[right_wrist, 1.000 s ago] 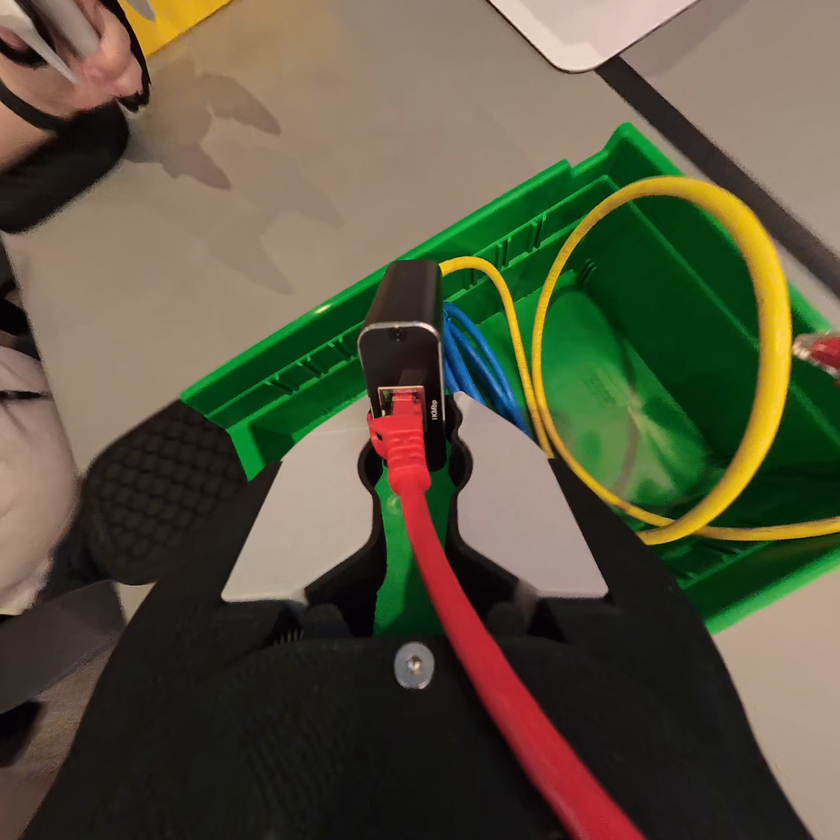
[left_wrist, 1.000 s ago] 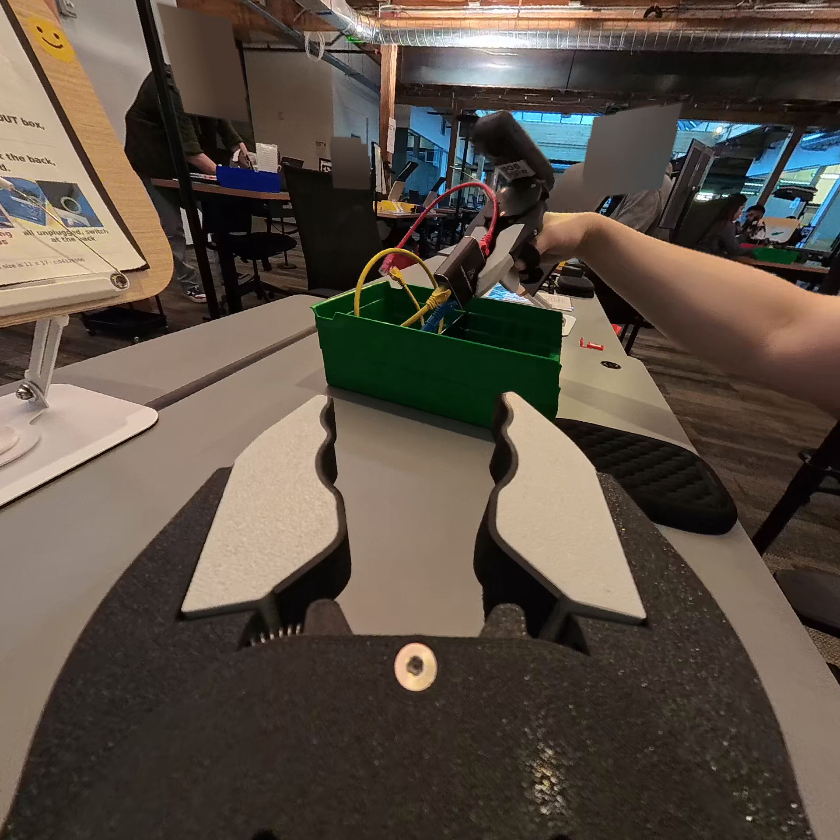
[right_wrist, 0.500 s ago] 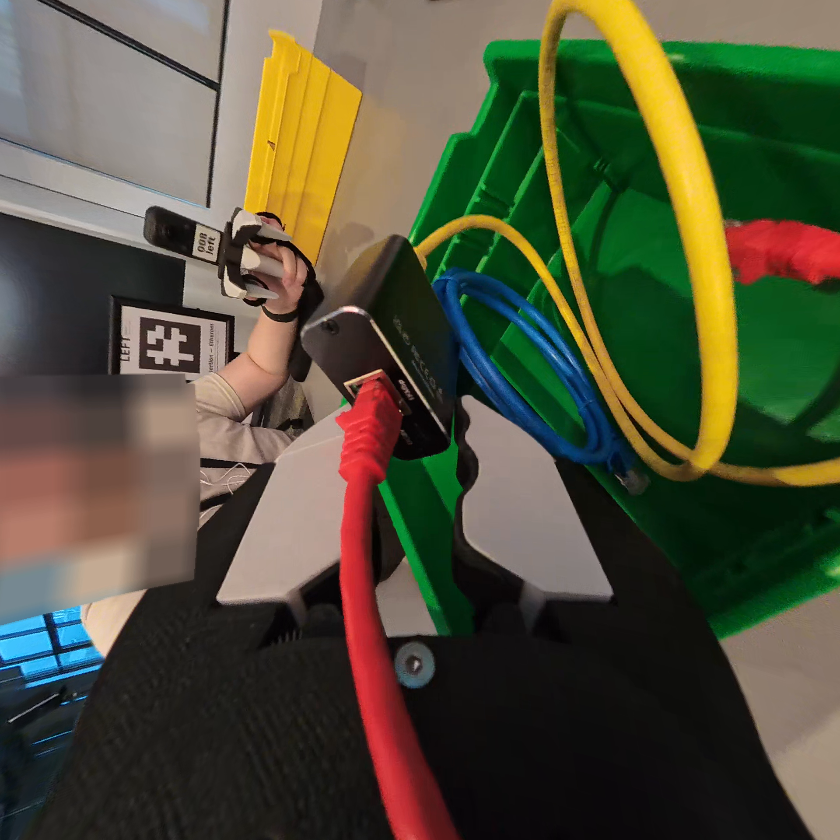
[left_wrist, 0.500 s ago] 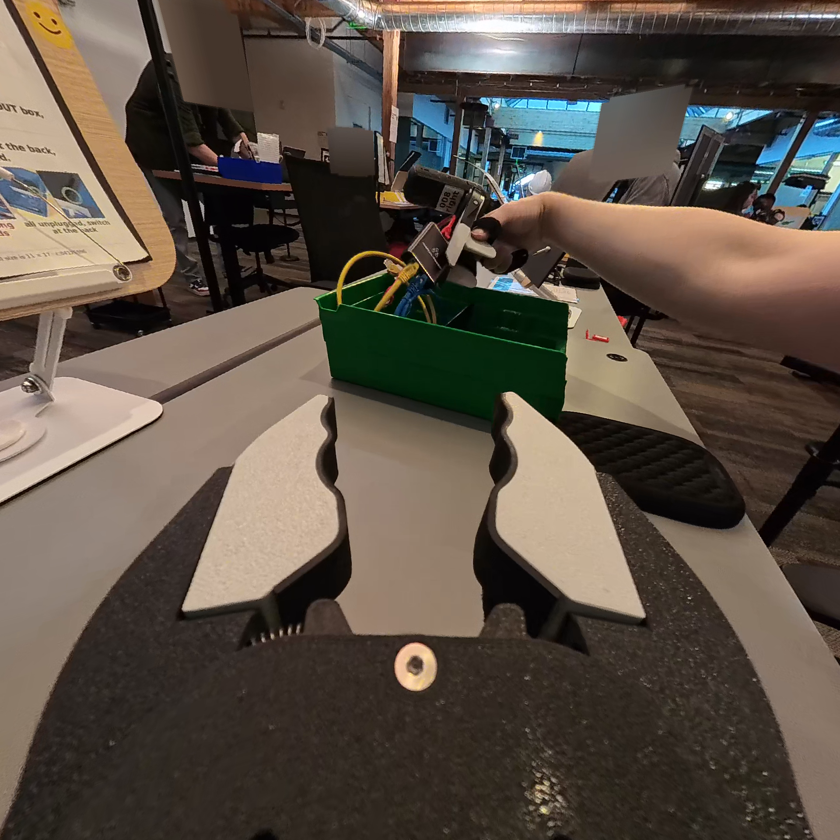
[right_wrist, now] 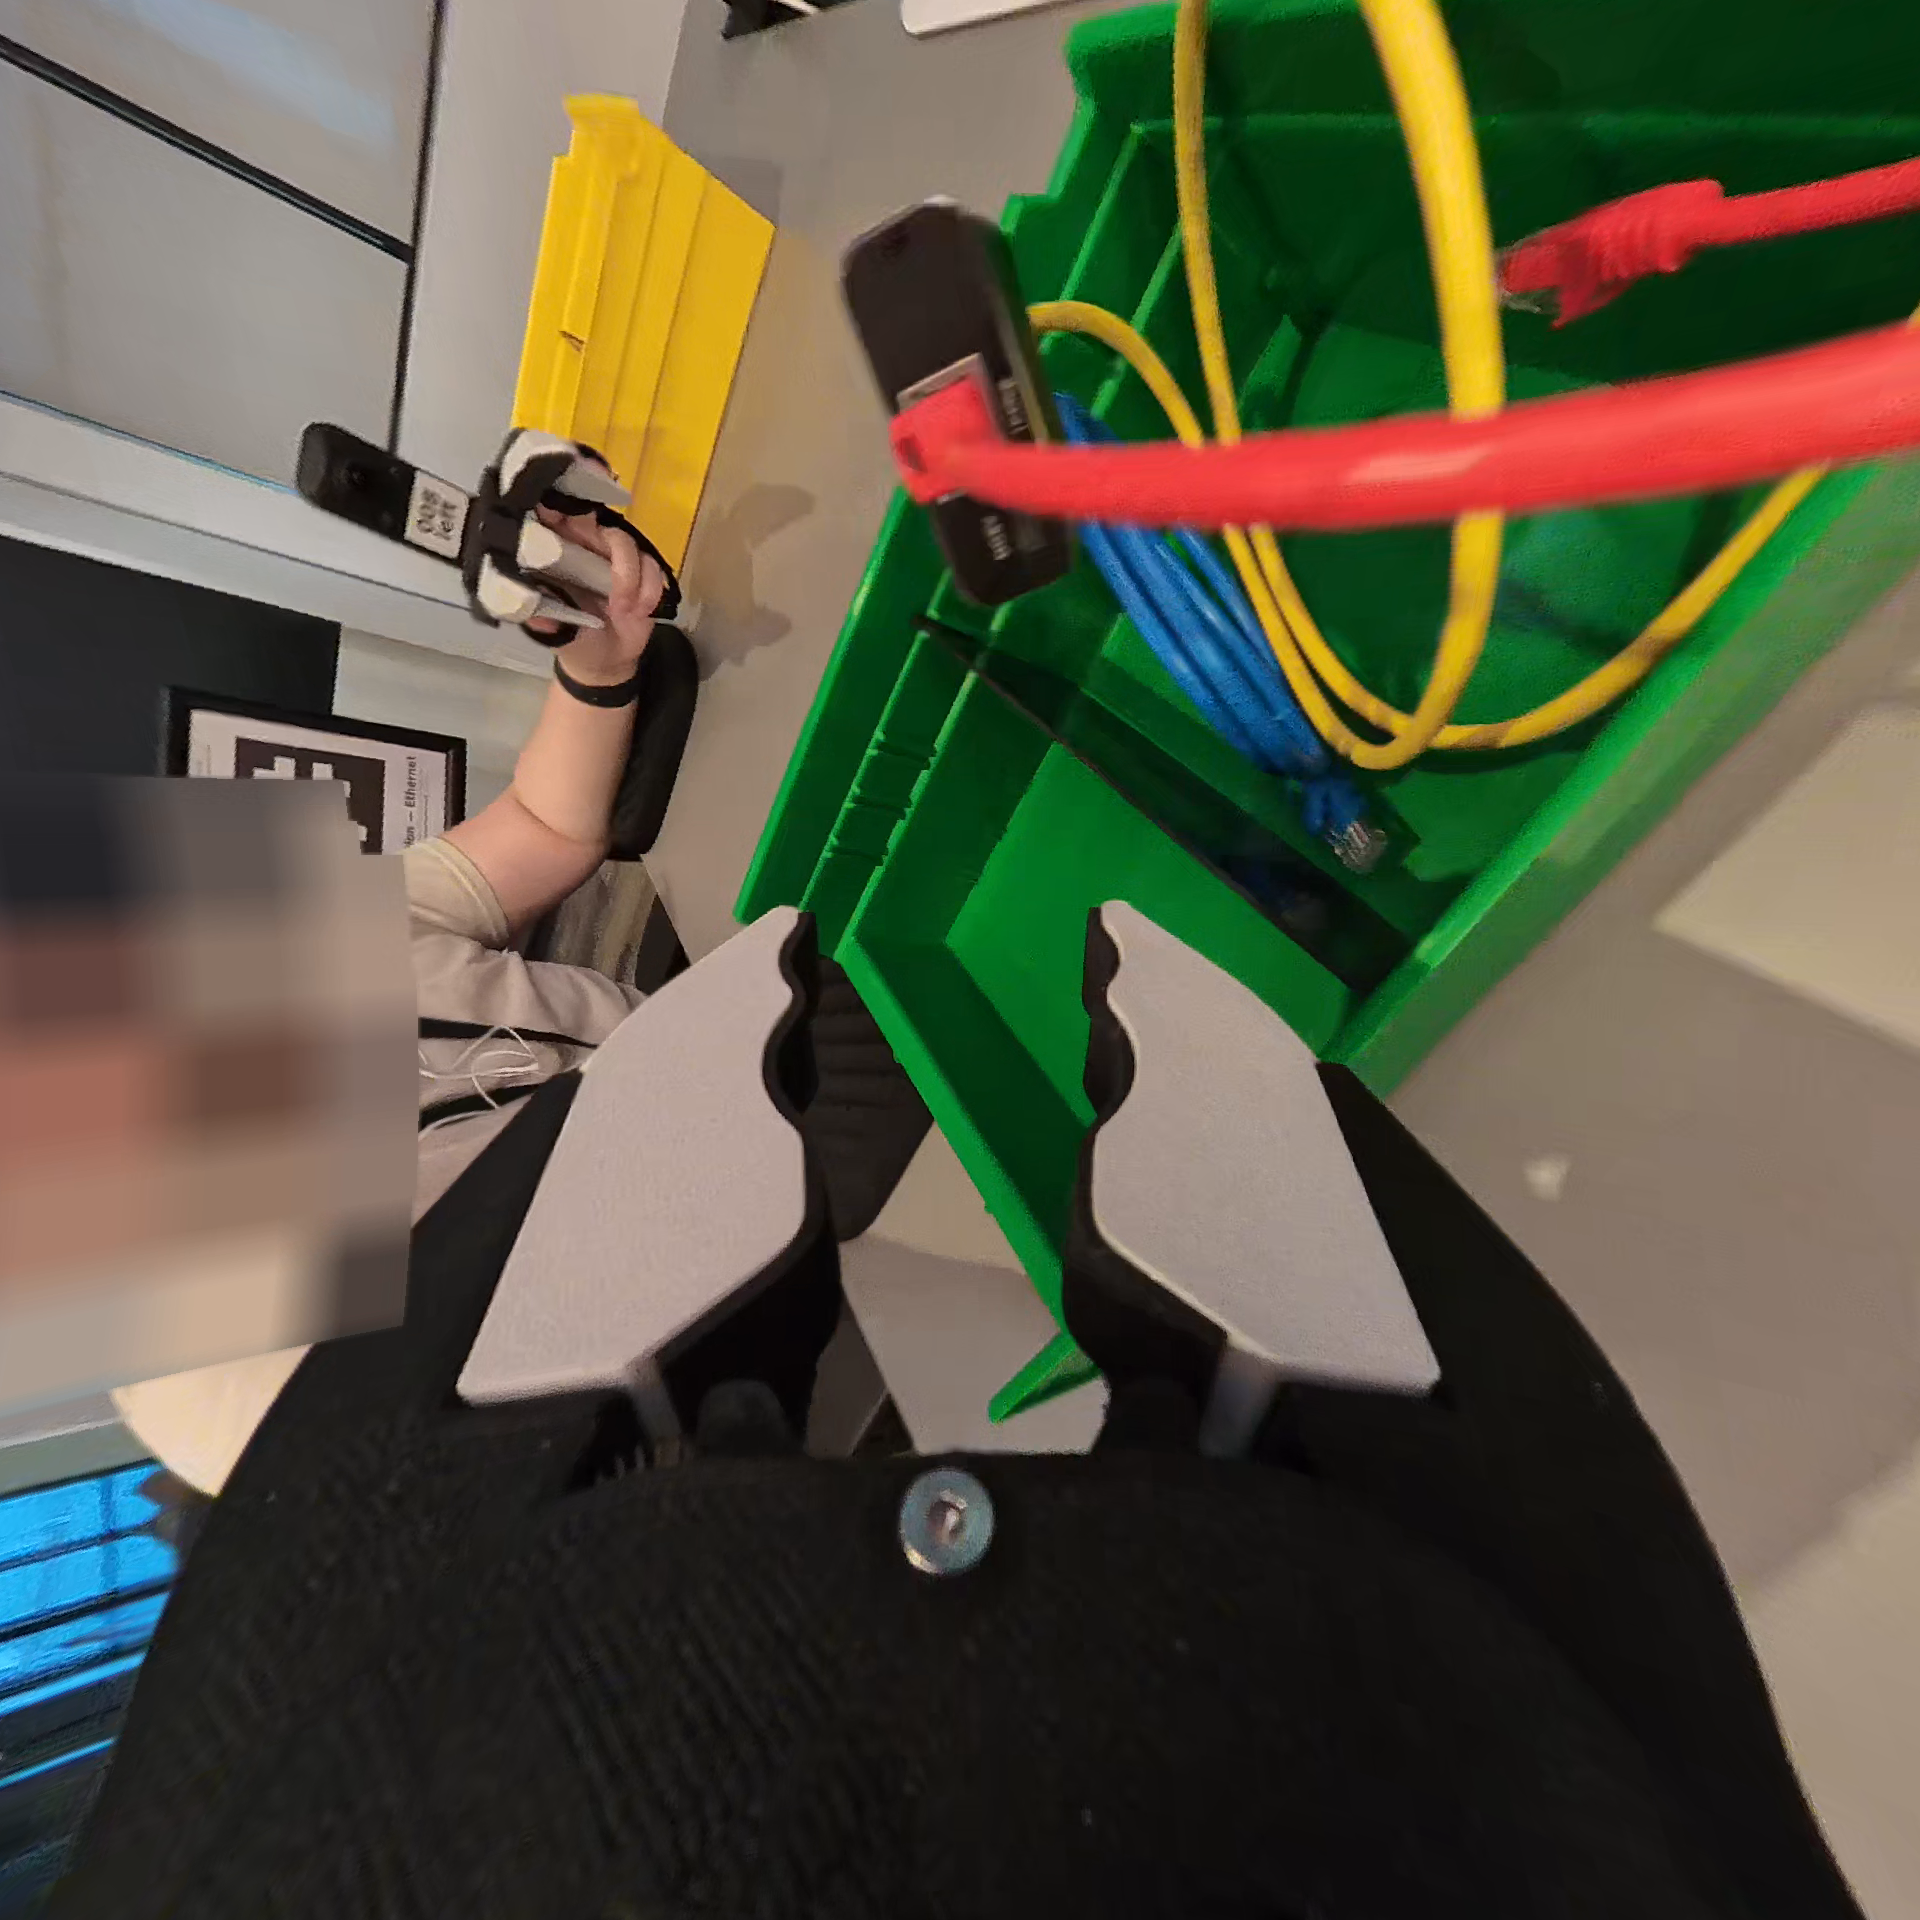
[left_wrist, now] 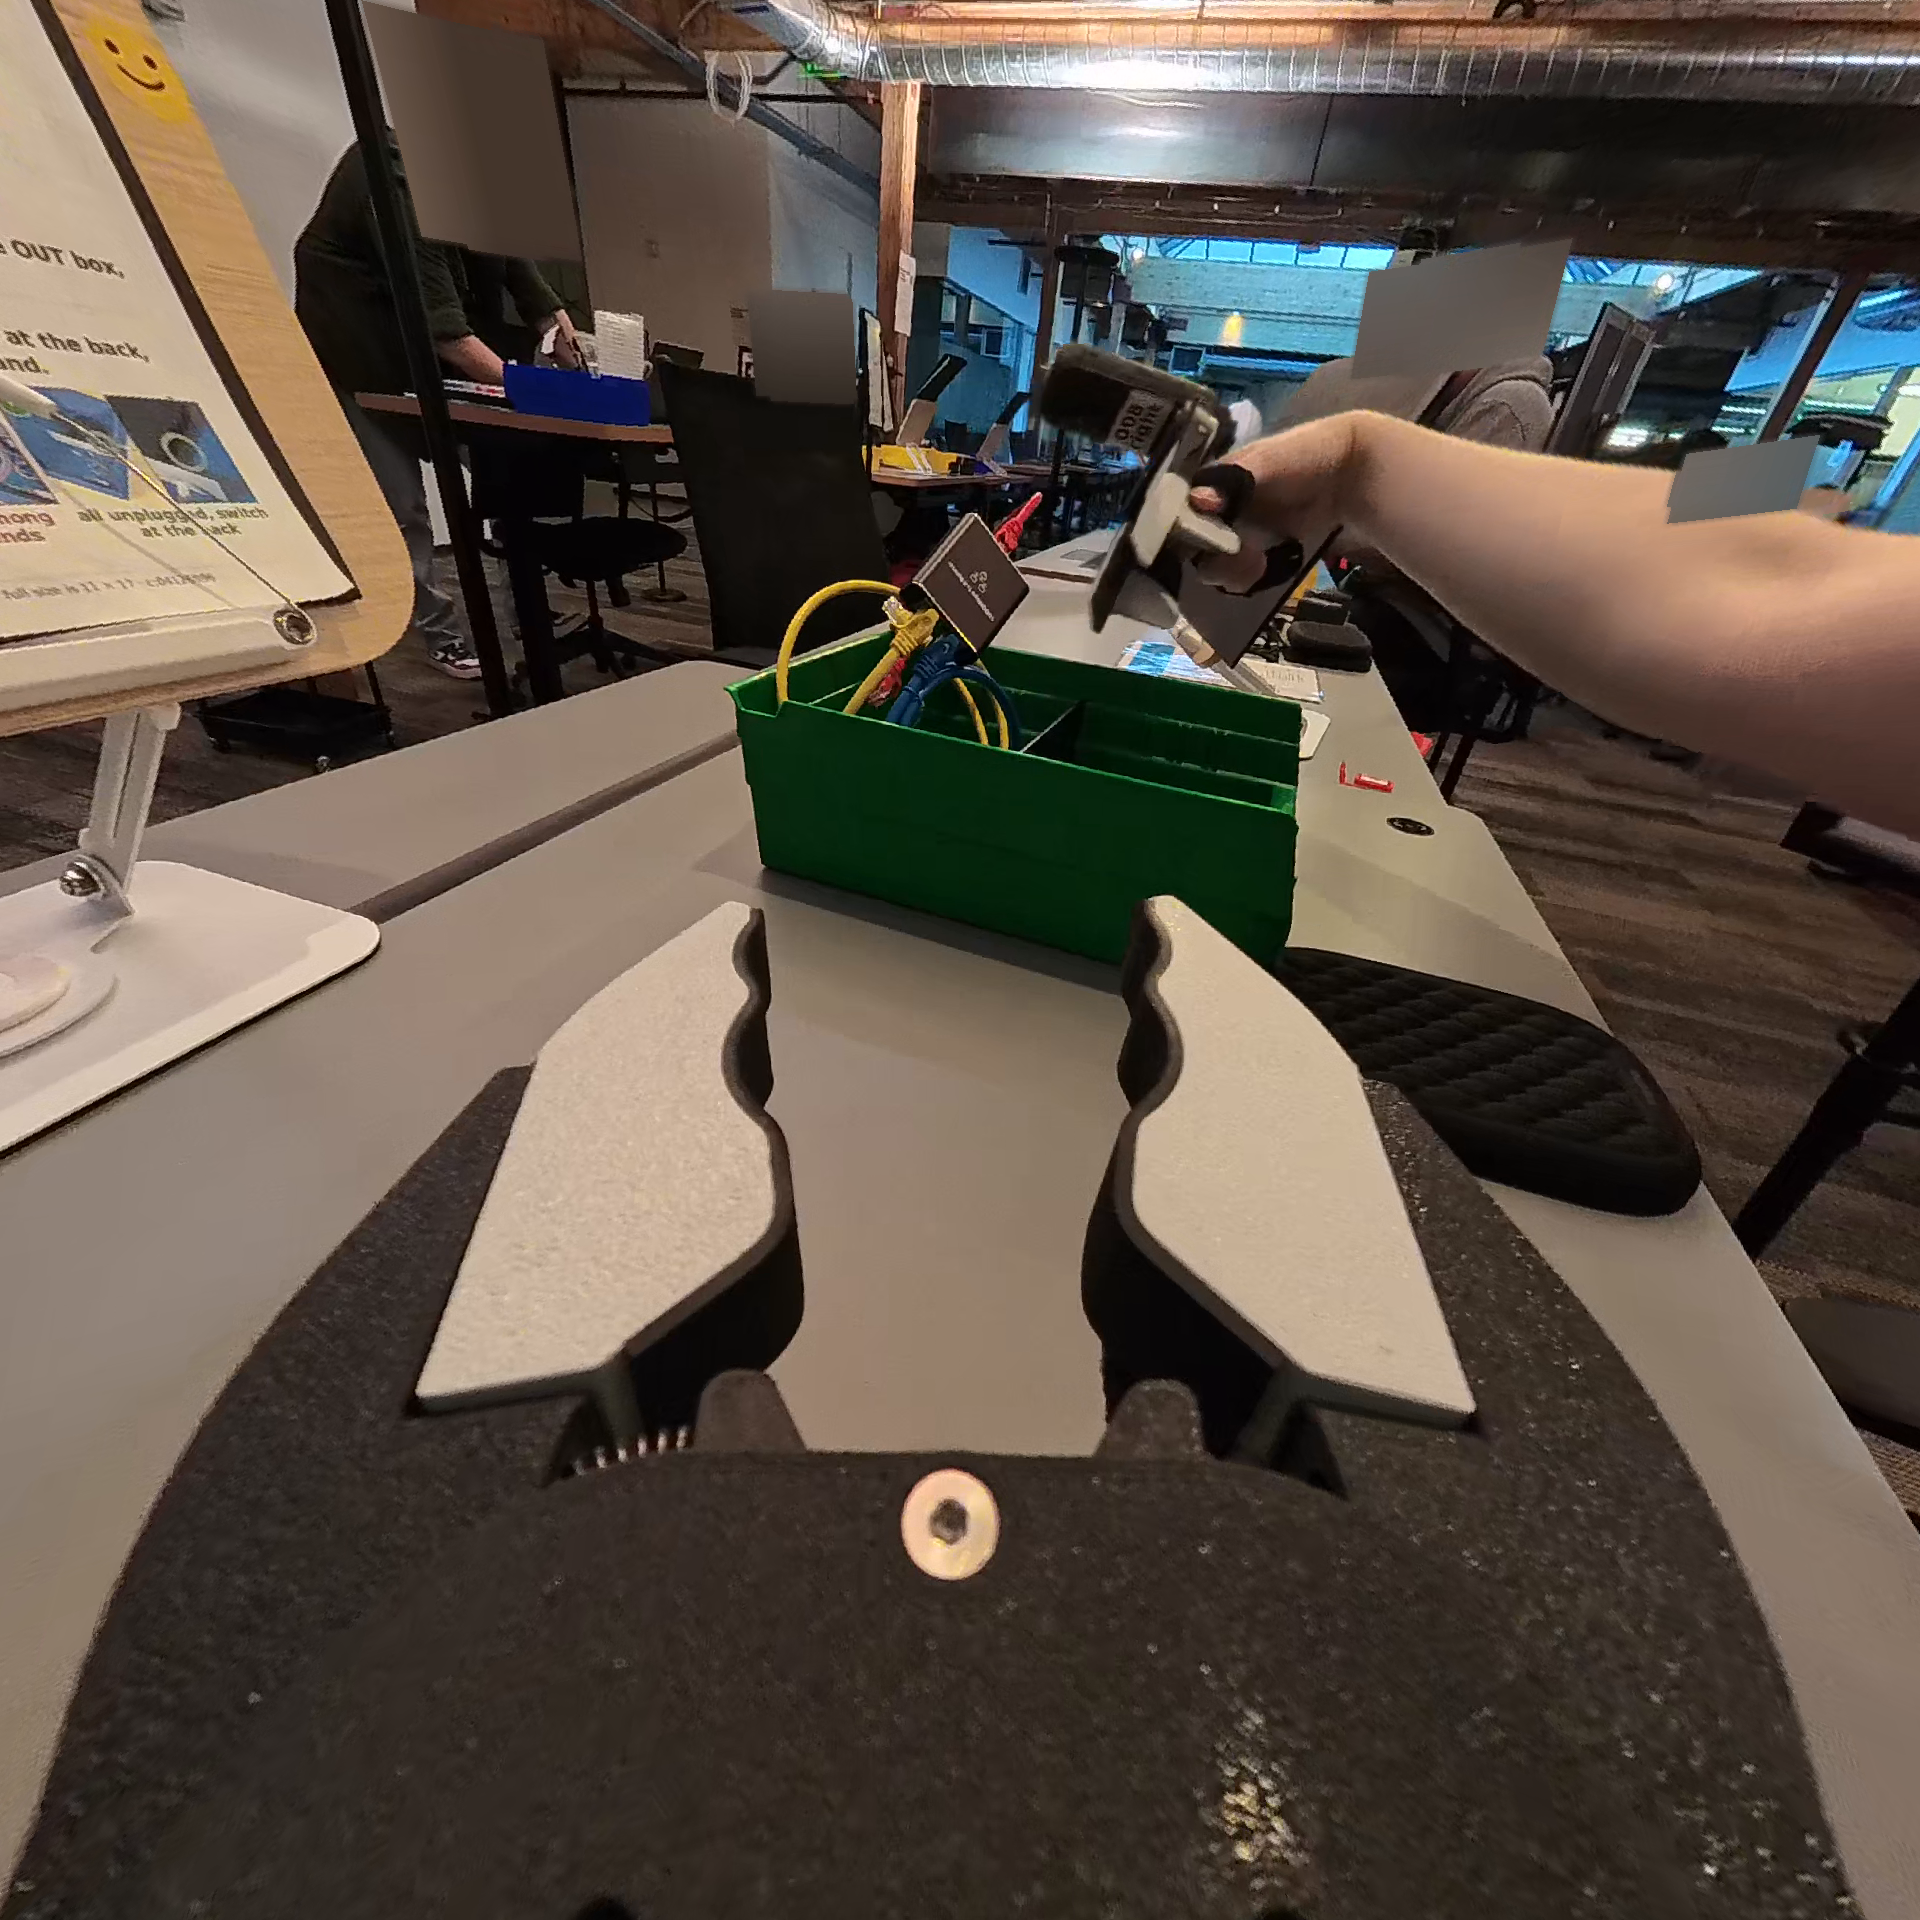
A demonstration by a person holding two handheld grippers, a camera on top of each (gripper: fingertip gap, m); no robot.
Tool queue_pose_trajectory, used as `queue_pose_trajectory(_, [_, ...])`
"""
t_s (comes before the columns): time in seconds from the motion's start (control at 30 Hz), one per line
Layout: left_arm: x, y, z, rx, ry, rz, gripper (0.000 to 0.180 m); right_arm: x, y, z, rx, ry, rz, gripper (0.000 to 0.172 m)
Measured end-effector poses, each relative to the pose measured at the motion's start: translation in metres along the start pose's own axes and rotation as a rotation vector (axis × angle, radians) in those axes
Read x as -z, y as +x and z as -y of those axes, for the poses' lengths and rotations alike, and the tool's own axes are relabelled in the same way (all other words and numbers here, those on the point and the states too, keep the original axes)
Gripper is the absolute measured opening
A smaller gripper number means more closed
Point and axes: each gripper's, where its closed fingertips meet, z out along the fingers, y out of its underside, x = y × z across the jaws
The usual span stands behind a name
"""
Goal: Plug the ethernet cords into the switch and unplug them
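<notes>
Both grippers, left point(left_wrist: 945, 1039) and right point(right_wrist: 945, 1029), gape empty; black switch point(right_wrist: 956, 384) above green bin point(right_wrist: 904, 790), tethered by cords, could tumble outside.

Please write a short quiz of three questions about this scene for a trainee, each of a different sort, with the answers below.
1. True or false: the right gripper is clamped on the black switch.
2. Which cable has a plug in the switch's near end, seen from the right wrist? A) red cable B) blue cable C) none
3. Fill in: the cables lie in a ____ bin on the grey table.

Key:
1. False; its fingers stand apart with nothing between them, and the switch is beyond the tips.
2. A
3. green
</notes>
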Motion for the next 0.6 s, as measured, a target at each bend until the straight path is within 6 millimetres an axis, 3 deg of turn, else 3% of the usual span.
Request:
queue_pose_trajectory(0.17, [0.0, 0.0, 0.0, -0.011, -0.002, 0.004, 0.065, 0.018, -0.028, 0.003, 0.316, 0.277, -0.047, 0.046])
queue_pose_trajectory(0.27, [0.0, -0.001, 0.001, -0.021, -0.003, 0.016, 0.065, 0.053, -0.082, 0.031, 0.688, 0.72, -0.119, 0.045])
queue_pose_trajectory(0.37, [-0.001, -0.006, -0.004, -0.023, -0.018, 0.035, 0.065, 0.104, -0.139, 0.043, 0.841, 1.102, -0.086, 0.045])
queue_pose_trajectory(0.43, [-0.002, -0.008, -0.008, -0.009, -0.031, 0.034, 0.064, 0.123, -0.134, 0.049, 0.669, 1.22, -0.079, 0.031])
queue_pose_trajectory(0.5, [-0.004, -0.007, -0.012, -0.002, -0.036, 0.025, 0.061, 0.118, -0.112, 0.053, 0.485, 1.232, -0.123, 0.03])
queue_pose_trajectory(0.6, [-0.007, -0.008, -0.018, -0.021, -0.081, 0.04, 0.065, 0.091, -0.051, 0.044, 0.415, 1.074, -0.621, 0.034])
